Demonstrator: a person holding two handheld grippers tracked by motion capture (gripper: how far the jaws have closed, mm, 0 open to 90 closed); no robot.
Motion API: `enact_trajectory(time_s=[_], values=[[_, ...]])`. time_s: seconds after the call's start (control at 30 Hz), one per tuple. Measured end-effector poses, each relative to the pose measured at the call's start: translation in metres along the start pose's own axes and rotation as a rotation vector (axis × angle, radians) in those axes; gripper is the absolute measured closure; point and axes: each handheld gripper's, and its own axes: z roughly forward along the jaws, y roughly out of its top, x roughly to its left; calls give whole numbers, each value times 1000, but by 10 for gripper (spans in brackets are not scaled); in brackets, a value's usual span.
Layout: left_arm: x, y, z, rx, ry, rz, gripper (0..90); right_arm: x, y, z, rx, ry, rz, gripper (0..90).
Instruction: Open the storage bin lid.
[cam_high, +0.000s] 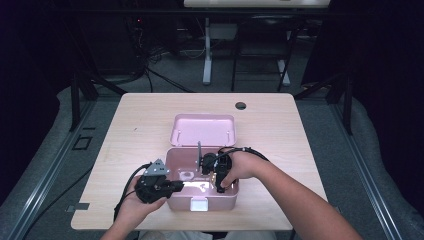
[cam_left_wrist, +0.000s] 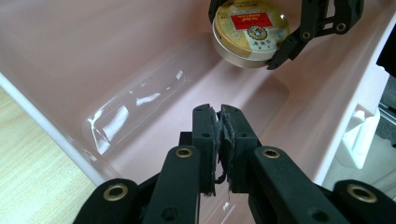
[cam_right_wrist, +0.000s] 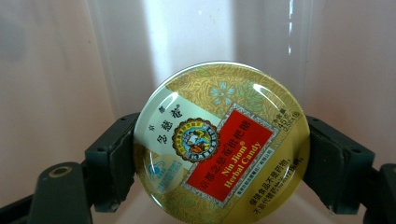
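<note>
A round gold candy tin (cam_right_wrist: 221, 145) with a red label is clamped at its rim between the jaws of my right gripper (cam_right_wrist: 219, 158), inside the open pink box (cam_high: 227, 200). In the left gripper view the tin (cam_left_wrist: 250, 32) hangs just above the box floor, held by the right gripper (cam_left_wrist: 254, 39). My left gripper (cam_left_wrist: 220, 116) reaches in over the box's left wall with its jaws shut pad to pad. A clear plastic sheet (cam_left_wrist: 135, 109) lies beneath them, and I cannot tell if they pinch it. In the high view both the left gripper (cam_high: 176, 186) and the right gripper (cam_high: 220, 176) are over the box.
The box lid (cam_high: 202, 130) lies open behind the box on the wooden table (cam_high: 135, 130). A white latch (cam_high: 199, 205) sits on the front wall. There is a cable hole (cam_high: 240, 105) near the table's far edge.
</note>
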Motion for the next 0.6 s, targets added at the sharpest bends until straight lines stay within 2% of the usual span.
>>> enact_trajectory(time_s=[0.6], values=[[0,0,0,-1,0,0,847,1,-1,7,-1,8,-37,201]])
